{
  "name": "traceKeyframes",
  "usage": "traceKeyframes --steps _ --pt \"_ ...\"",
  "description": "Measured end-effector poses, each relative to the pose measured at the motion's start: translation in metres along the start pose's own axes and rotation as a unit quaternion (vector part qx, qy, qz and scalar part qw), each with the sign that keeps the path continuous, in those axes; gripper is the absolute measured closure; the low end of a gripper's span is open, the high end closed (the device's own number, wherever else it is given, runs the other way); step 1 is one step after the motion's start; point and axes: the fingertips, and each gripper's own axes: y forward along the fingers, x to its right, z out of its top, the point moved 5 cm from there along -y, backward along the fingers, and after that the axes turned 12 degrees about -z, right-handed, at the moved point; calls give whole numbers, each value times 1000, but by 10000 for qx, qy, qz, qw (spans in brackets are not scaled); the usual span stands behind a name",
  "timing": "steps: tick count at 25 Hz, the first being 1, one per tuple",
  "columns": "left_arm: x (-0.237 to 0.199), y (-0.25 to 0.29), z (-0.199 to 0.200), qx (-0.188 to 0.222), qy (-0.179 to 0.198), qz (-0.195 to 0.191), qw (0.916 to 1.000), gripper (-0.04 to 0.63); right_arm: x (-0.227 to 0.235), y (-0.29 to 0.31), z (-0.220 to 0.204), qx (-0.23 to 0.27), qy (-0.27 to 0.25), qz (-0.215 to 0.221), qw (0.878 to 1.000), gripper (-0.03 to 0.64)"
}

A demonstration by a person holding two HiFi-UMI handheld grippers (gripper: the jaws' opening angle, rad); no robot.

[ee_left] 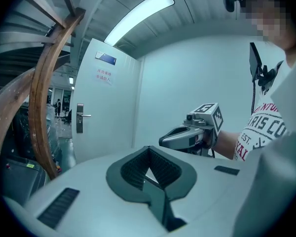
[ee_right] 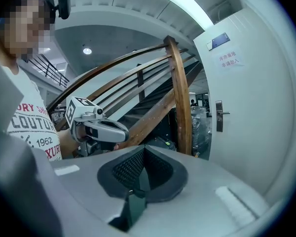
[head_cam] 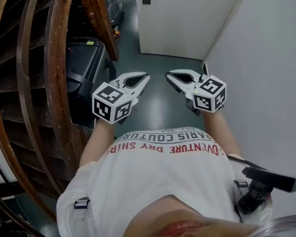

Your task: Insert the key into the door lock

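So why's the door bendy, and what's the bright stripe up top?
Left gripper view: the wide lens curves the door, and the stripe is a ceiling lamp glaring white. Right gripper view: same bending, dark corners. Head view: the floor shines faintly.

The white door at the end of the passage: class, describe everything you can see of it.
The door is plain, white and smooth, standing upright at the far end of the dark floor, a white wall to its right. A grey metal handle plate with a level lever sits at its left edge. Near the top are a small blue sign and a notice in red print. Nothing touches it.
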Motion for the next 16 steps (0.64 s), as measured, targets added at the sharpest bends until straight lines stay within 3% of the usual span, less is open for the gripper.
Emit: traceKeyframes --steps 10,16 --pt "-6 36 64 -180 -335 203 9991 594 47 -12 50 -160 183 375 9990 615" --pt "-9 -18 12 7 -47 -60 10000 593 -18 16 19 -15 -74 35 10000 616"
